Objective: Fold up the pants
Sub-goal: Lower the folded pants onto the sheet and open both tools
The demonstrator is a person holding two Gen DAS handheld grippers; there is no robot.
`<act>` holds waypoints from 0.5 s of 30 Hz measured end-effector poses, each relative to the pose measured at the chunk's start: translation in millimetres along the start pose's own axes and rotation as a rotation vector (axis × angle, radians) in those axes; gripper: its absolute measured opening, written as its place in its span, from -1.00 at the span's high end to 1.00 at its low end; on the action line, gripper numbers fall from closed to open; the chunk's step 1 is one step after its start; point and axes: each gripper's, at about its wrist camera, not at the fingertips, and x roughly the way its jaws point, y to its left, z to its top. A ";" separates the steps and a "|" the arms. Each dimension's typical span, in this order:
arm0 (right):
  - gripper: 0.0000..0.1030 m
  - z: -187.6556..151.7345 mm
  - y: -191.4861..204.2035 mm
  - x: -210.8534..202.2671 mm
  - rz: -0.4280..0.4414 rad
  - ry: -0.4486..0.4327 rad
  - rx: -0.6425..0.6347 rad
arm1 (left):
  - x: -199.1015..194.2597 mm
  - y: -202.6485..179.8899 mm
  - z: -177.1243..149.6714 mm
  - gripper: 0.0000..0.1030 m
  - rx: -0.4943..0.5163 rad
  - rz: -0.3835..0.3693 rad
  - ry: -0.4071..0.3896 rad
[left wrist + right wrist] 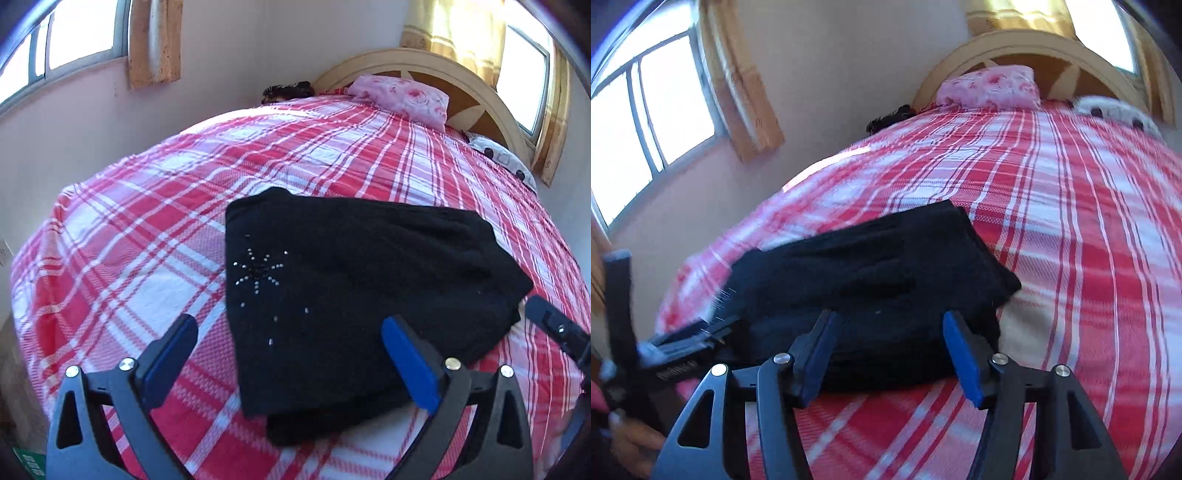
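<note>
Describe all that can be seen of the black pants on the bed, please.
The black pants lie folded into a compact, layered bundle on the red-and-white plaid bedspread. The fabric looks soft and knit-like. A starburst of small silver studs decorates the top layer. Neither open gripper grips them.

Both grippers (290,328) (888,328) gaping, empty

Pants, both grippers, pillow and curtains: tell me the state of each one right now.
Pants: folded into a flat stack on the bedspread, not held.
Left gripper: open wide, empty.
Right gripper: open, empty, over the pants' near edge.
Pillow: propped against the headboard.
Curtains: drawn aside.
</note>
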 end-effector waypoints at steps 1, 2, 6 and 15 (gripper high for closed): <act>-0.20 -2.8 1.2 -6.7 -0.001 0.003 0.025 | -7.7 -2.2 -3.7 -0.98 0.006 0.005 -0.007; -0.20 -9.7 2.5 -18.1 0.002 0.004 0.058 | -13.1 -2.8 -6.5 -0.99 0.009 0.007 -0.013; -0.20 -36.2 11.7 -49.9 -0.021 -0.004 0.072 | -42.2 -12.2 -28.0 -0.99 0.026 0.004 -0.054; -0.20 -68.0 23.1 -128.3 -0.178 -0.066 -0.051 | -100.0 -35.5 -59.0 -1.00 0.103 0.002 -0.141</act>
